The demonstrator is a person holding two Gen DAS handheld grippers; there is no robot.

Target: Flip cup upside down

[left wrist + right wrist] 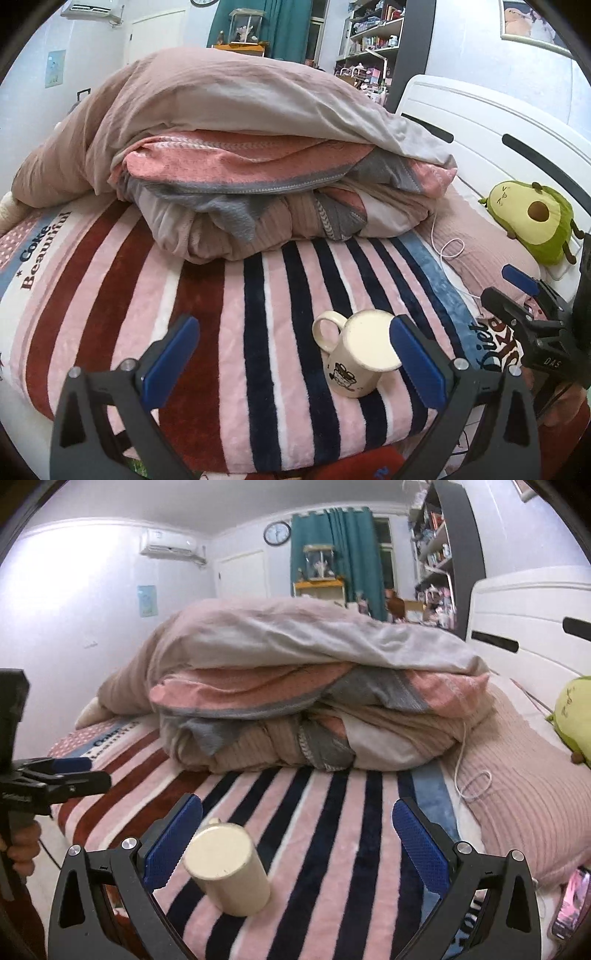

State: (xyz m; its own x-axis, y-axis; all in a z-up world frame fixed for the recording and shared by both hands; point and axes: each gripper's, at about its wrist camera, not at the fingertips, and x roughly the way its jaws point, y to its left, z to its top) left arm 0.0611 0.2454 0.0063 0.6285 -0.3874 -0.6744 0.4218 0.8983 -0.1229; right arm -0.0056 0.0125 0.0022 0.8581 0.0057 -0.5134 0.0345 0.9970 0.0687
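Observation:
A cream mug point(356, 354) with a small cartoon print and a loop handle stands upside down on the striped blanket point(229, 314), its flat base up. My left gripper point(293, 350) is open, and the mug stands just inside its right finger point(415, 360). In the right wrist view the mug point(229, 867) stands next to the left finger point(171, 843) of my open right gripper point(297, 840). Neither gripper holds it. The right gripper also shows at the right edge of the left wrist view point(524, 295).
A heap of folded quilts point(251, 158) fills the middle of the bed. A pink pillow point(517, 805), an avocado plush point(535, 218) and a white cable point(450, 251) lie to the right by the white headboard point(498, 122). A phone point(570, 904) lies at the right edge.

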